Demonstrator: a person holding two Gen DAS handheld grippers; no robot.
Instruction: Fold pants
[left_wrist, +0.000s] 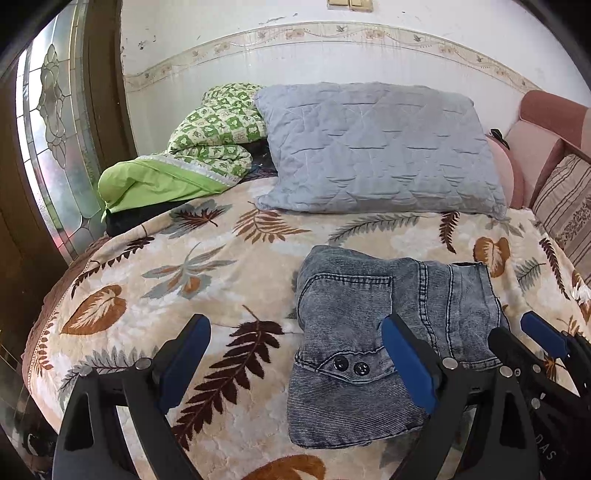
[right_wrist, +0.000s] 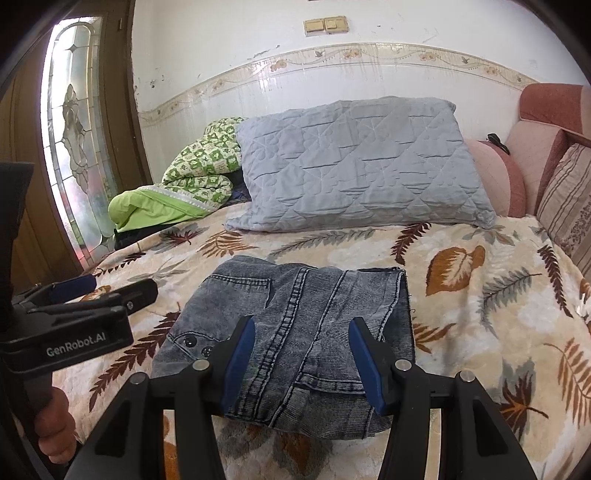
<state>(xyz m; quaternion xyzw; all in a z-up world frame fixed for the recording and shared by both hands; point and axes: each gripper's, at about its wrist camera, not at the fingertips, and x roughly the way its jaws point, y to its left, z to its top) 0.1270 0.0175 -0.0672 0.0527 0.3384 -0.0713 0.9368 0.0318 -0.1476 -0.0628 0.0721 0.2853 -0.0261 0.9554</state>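
The pants (right_wrist: 291, 339) lay folded on the bed (right_wrist: 480, 280). Left claw (left_wrist: 295, 365) and right claw (right_wrist: 301, 360) were spread, gripping nothing.

Home bedroom: blanket-covered bed (left_wrist: 221, 266), pillow (left_wrist: 376, 147).

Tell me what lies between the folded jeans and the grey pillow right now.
Only bare leaf-print blanket lies between the folded jeans and the grey pillow. Both wrist views show that stretch free of other items.

Pants (right_wrist: 291, 332) on bed (right_wrist: 480, 295), before pillow (right_wrist: 362, 166)
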